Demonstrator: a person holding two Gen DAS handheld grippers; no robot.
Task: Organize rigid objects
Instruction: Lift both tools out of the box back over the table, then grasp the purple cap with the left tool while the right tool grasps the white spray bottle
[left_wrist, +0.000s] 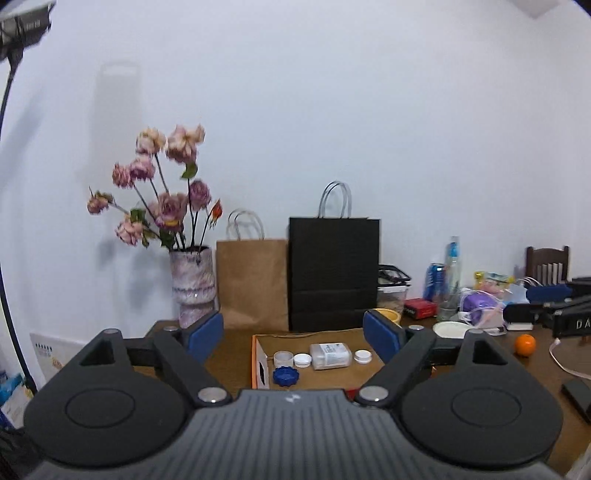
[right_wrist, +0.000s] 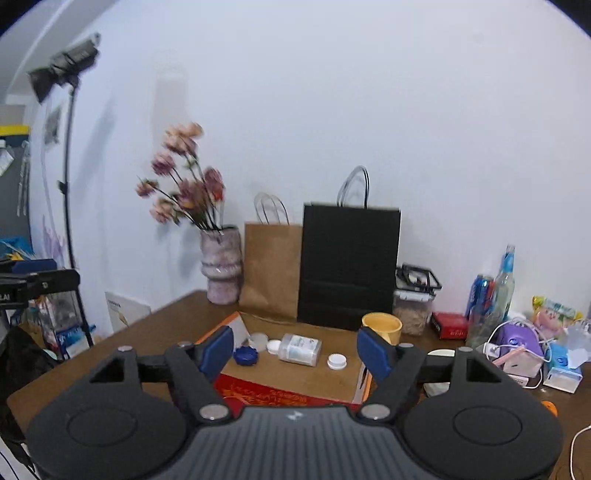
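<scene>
The flattened cardboard box (left_wrist: 317, 373) lay near on the table, carrying a toppled clear bottle (left_wrist: 330, 355), probably light, stiff and slick, best gripped across its body, then a blue cap (left_wrist: 285, 376) and white lids. The left gripper (left_wrist: 293, 341) and right gripper (right_wrist: 297, 350) stood wide, empty

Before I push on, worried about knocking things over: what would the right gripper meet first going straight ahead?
Probably the clear plastic bottle lying on its side on the cardboard; the right gripper is open and empty. Depth is uncertain.
</scene>
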